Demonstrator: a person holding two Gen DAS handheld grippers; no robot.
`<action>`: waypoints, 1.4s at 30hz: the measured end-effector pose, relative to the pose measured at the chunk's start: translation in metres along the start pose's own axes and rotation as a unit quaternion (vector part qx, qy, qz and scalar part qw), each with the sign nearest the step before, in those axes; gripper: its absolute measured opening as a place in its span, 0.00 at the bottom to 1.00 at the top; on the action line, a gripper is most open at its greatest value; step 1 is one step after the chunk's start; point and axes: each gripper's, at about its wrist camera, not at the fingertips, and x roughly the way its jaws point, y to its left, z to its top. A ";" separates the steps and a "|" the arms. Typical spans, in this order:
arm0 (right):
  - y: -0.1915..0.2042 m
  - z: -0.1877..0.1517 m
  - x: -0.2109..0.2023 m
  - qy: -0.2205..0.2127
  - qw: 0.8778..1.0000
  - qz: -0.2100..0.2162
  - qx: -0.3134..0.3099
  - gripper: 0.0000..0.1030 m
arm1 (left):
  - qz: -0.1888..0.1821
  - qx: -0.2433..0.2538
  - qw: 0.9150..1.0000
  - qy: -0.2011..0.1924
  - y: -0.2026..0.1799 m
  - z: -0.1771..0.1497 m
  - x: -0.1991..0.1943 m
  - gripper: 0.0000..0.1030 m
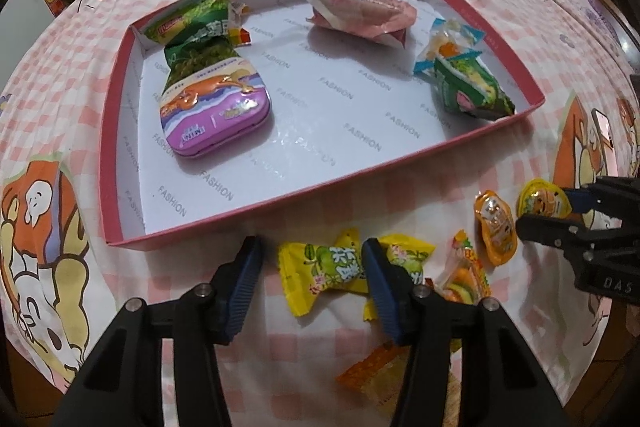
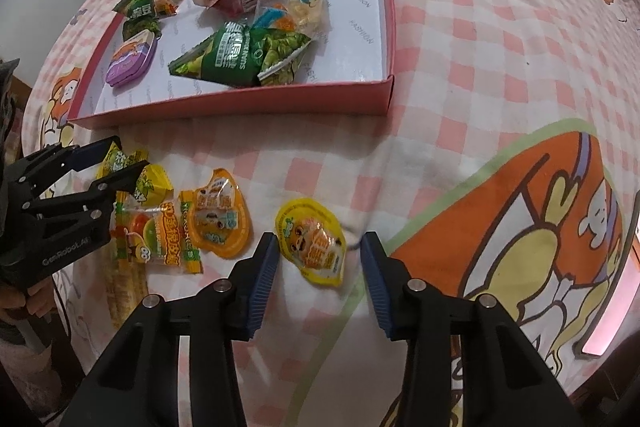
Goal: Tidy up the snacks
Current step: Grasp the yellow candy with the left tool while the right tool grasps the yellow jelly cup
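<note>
While a pink-rimmed box (image 1: 120, 131) on the checked surface (image 2: 480, 27) holds a purple mint tin (image 1: 218, 115) and several snack packets, both sets of tongs hang spread wide and grip nothing. Left tongs (image 1: 312, 267) straddle a yellow candy (image 1: 320, 267) lying near the box's front wall, one pad over its wrapper. Right tongs (image 2: 318, 259) bracket a yellow jelly cup (image 2: 316, 243), with an orange jelly cup (image 2: 220, 213) just beside it.
</note>
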 end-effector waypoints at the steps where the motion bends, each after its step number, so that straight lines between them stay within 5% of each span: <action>1: 0.002 0.001 0.002 0.000 1.000 0.001 0.002 0.43 | 0.001 0.003 1.000 -0.002 0.000 -0.001 -0.001 0.49; 5: 0.005 0.002 0.004 -0.003 1.000 -0.001 0.004 0.43 | 0.000 -0.002 1.000 -0.008 0.001 -0.004 -0.005 0.39; 17: 0.022 0.003 0.010 -0.012 1.000 -0.024 0.003 0.43 | -0.012 -0.014 1.000 -0.013 0.009 -0.008 -0.008 0.31; 42: 0.029 0.019 0.019 0.006 0.999 -0.027 -0.016 0.45 | -0.026 0.016 0.999 -0.015 0.004 -0.007 -0.004 0.32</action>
